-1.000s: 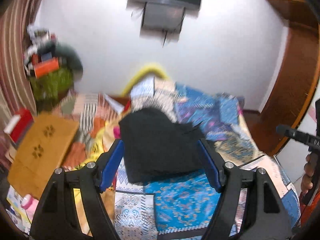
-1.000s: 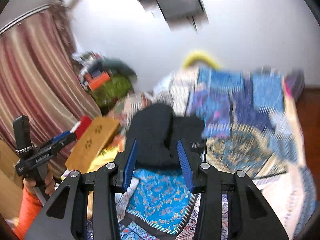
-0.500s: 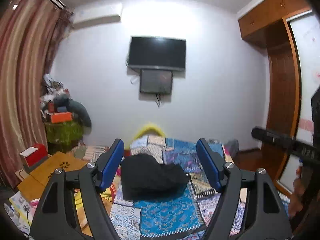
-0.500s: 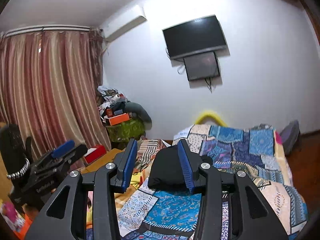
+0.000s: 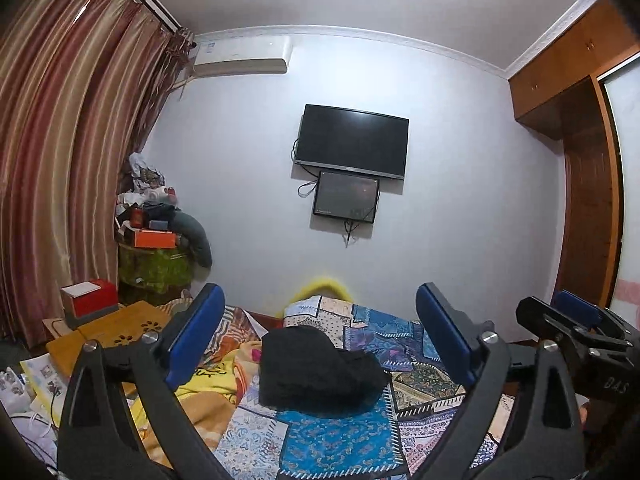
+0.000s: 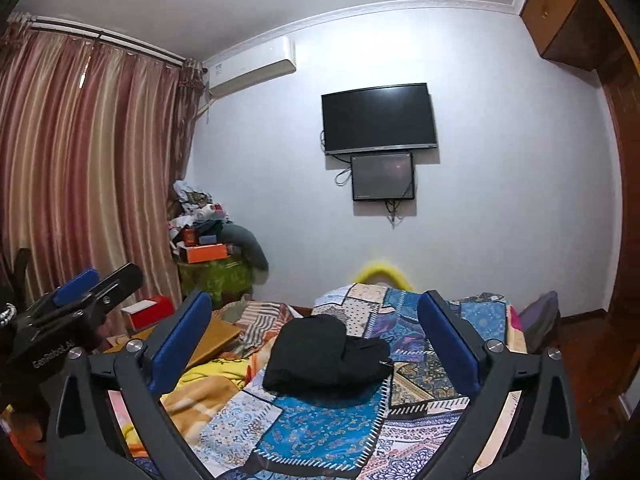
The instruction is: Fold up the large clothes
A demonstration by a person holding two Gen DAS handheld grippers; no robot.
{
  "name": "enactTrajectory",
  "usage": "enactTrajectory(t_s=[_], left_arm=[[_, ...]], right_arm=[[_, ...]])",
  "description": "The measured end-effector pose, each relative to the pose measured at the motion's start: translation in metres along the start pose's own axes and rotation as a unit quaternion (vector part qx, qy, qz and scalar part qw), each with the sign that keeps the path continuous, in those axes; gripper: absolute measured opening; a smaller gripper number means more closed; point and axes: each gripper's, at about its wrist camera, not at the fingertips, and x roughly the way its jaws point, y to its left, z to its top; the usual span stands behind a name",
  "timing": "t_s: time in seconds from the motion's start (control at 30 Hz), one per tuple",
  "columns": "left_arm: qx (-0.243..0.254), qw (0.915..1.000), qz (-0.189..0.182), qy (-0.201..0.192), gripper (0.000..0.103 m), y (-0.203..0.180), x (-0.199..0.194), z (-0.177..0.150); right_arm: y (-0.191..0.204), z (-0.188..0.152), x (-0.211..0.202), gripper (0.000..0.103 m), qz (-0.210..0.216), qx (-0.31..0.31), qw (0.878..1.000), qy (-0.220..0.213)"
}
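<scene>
Your left gripper (image 5: 320,340) and right gripper (image 6: 314,338) are both opening wide, with nothing between their jaws. The folded black garment (image 5: 316,372) lies on the patchwork bedspread (image 5: 332,444), well ahead of both, touching neither.

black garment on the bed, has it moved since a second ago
No. The folded black garment lies on the same blue patch of the patchwork bedspread; only the camera pulled back.
</scene>
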Motion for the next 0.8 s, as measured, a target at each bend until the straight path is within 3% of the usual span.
enactTrajectory(t_s=[0.8], left_arm=[[0.008, 0.9999, -0.004, 0.008, 0.098, -0.006, 0.000, -0.007]], right_arm=[[0.008, -0.005, -0.009, 0.103, -0.004, -0.005, 1.000, 0.006]])
